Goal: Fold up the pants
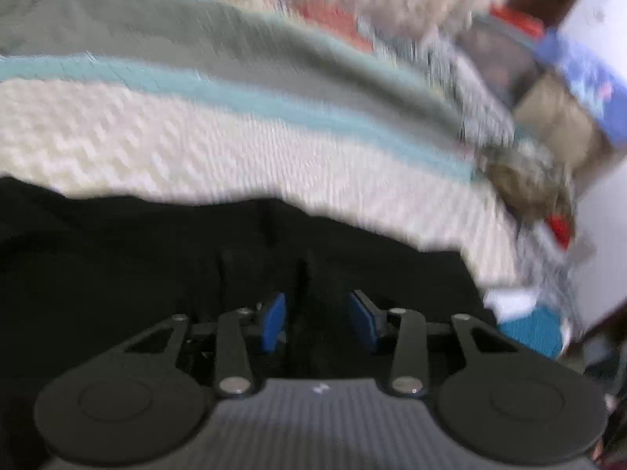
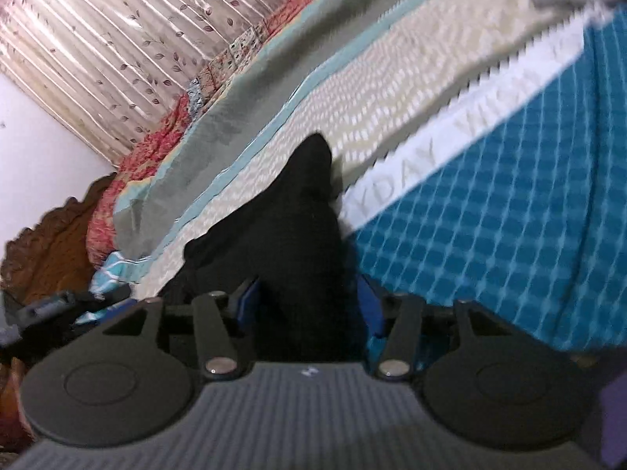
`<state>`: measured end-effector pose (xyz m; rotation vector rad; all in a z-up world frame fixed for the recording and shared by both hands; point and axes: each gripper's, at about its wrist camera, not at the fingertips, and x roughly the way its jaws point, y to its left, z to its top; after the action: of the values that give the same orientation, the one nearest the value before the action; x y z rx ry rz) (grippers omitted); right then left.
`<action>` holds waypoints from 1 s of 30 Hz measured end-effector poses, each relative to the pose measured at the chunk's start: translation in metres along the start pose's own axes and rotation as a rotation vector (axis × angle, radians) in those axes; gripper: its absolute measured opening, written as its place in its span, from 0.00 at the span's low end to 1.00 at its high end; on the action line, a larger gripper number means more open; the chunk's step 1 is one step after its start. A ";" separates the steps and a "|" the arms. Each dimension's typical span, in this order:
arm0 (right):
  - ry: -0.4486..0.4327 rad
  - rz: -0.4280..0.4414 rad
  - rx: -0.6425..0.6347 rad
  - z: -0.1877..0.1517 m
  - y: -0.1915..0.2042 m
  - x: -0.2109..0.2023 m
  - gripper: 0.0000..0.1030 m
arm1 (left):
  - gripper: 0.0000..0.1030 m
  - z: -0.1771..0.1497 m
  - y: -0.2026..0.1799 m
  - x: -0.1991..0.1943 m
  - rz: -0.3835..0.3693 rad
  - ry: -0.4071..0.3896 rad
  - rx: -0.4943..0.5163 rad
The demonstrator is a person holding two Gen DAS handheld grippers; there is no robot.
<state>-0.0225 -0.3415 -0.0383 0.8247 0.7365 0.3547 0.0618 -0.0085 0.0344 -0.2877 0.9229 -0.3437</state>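
left wrist view: the left gripper (image 1: 317, 313) sits low over the black pants (image 1: 137, 243), its blue-padded fingers (image 1: 274, 321) parted with dark cloth between them; whether they pinch it i cannot tell. the right gripper (image 2: 303, 305) is tilted, fingers clamped on a bunched fold of pants (image 2: 301, 215). the pants lie on a bed with a cream, teal and grey bedspread (image 1: 196, 145). a teal checked towel (image 2: 490, 215) lies beside; a leaf-print curtain (image 2: 117, 39) hangs behind.

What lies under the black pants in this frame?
The black fabric pants rest on a cream woven bedspread with teal stripes; beside them lies a teal checked towel. Whatever is directly beneath the pants is covered.
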 end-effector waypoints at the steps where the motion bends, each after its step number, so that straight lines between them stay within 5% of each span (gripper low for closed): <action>1: 0.024 0.015 0.018 -0.001 0.000 0.002 0.41 | 0.29 -0.005 0.000 0.018 0.045 0.058 0.014; 3: 0.059 0.014 0.032 -0.001 0.004 0.007 0.17 | 0.22 -0.013 0.004 0.032 0.053 0.063 0.033; 6: 0.032 -0.010 -0.038 0.001 0.026 0.000 0.14 | 0.22 -0.001 0.002 0.022 0.050 0.088 -0.005; 10: -0.006 -0.006 -0.180 -0.001 0.072 -0.006 0.14 | 0.56 0.024 -0.010 -0.011 -0.025 0.005 -0.061; 13: 0.005 -0.042 -0.330 -0.010 0.111 0.005 0.14 | 0.75 0.041 -0.043 -0.019 -0.057 -0.001 0.026; 18: 0.050 -0.109 -0.570 -0.034 0.155 0.032 0.14 | 0.79 0.043 -0.094 0.006 -0.038 0.077 0.188; 20: 0.063 -0.127 -0.640 -0.044 0.165 0.039 0.14 | 0.68 0.038 -0.105 0.019 -0.030 0.119 0.222; 21: 0.064 -0.134 -0.664 -0.048 0.169 0.041 0.14 | 0.54 0.036 -0.108 0.029 -0.030 0.151 0.228; 22: 0.063 -0.142 -0.692 -0.052 0.172 0.043 0.14 | 0.24 0.033 -0.107 0.036 -0.031 0.178 0.224; 23: 0.060 -0.150 -0.720 -0.055 0.173 0.043 0.15 | 0.23 0.030 -0.103 0.040 -0.030 0.182 0.208; 26: 0.042 -0.117 -0.784 -0.059 0.167 0.035 0.35 | 0.21 0.032 -0.084 0.032 -0.050 0.142 0.141; 28: 0.013 -0.110 -0.786 -0.059 0.158 0.025 0.78 | 0.21 0.036 -0.069 0.025 -0.064 0.134 0.091; 30: 0.011 -0.120 -0.798 -0.061 0.148 0.024 0.80 | 0.21 0.040 -0.059 0.019 -0.082 0.134 0.069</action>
<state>-0.0509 -0.2008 0.0371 0.0260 0.5779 0.4965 0.0956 -0.0660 0.0663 -0.2418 1.0307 -0.4738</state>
